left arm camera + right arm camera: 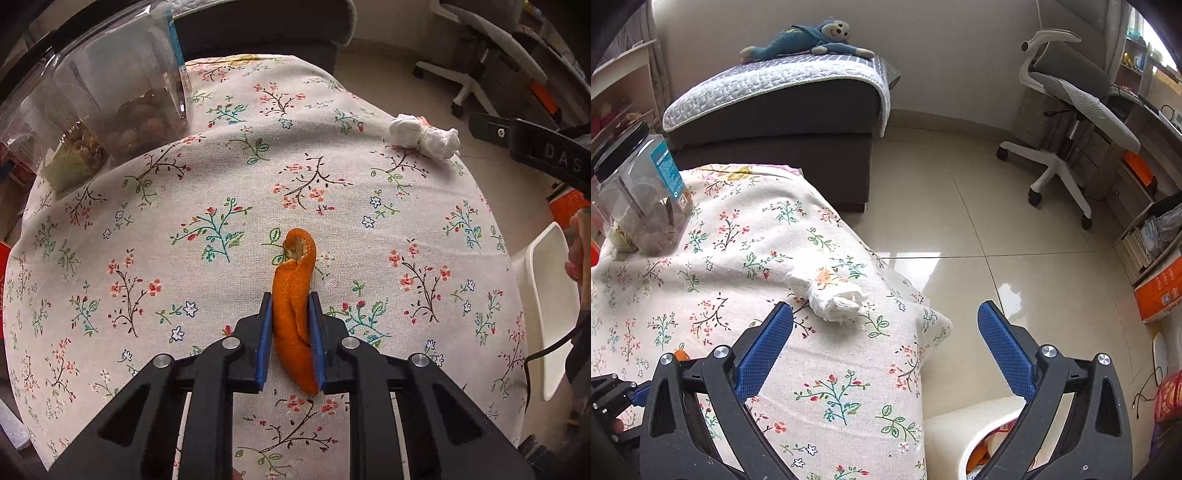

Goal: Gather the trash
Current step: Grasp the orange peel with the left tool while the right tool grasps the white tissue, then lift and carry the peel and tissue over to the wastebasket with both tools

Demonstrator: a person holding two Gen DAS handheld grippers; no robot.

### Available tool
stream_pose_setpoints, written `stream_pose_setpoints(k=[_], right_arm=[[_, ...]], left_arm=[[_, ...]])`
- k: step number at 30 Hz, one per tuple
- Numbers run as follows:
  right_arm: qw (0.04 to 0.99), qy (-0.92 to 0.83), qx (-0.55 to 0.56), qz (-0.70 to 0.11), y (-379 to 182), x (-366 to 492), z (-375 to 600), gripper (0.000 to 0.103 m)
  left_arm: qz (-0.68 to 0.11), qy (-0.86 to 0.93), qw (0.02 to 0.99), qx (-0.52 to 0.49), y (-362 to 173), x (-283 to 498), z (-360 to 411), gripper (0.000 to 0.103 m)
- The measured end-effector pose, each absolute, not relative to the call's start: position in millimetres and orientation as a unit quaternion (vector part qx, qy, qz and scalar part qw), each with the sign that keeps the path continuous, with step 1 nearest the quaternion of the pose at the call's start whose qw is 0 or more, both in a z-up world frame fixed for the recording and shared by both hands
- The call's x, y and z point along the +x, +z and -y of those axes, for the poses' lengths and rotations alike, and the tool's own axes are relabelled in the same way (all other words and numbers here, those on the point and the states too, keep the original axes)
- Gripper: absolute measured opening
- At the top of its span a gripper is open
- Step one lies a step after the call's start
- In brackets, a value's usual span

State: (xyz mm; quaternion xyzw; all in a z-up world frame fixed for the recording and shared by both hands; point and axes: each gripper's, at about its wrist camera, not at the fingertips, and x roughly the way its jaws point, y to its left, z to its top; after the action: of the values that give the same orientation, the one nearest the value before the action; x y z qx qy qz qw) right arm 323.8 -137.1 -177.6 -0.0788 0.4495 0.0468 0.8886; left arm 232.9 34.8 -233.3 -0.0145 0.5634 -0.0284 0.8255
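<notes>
I am working in a lived-in home, a sitting room that doubles as a study. A table wears a floral tablecloth [827, 369] with a clear snack jar [642, 199] on it. Beyond it I see a dark sofa [783, 122] under a quilted cover, a blue plush monkey [809, 38] lying on top, glossy floor tiles [960, 221], and a white office chair [1067, 110] at a cluttered desk.

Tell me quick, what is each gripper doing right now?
Left gripper: closed on the orange peel.
Right gripper: open, holding nothing; crumpled tissue lies ahead on the tablecloth.
</notes>
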Motion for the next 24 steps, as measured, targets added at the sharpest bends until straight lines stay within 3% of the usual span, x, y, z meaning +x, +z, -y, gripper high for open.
stream_pose_setpoints(k=[8, 11, 24], right_arm=[[0.866, 0.113, -0.121, -0.472, -209.6, 359.2, 108.1, 0.093], [0.849, 0.117, -0.131, -0.499, -222.3, 365.3, 103.5, 0.042], [0.850, 0.141, -0.069, -0.503, -199.5, 294.2, 89.5, 0.037]], left_arm=[[-0.563, -0.003, 0.821, -0.097, -208.6, 242.2, -90.1, 0.016], [-0.557, -0.002, 0.825, -0.098, -203.2, 243.6, -91.6, 0.016], [-0.532, 0.023, 0.836, -0.130, -172.8, 235.4, -114.8, 0.016]])
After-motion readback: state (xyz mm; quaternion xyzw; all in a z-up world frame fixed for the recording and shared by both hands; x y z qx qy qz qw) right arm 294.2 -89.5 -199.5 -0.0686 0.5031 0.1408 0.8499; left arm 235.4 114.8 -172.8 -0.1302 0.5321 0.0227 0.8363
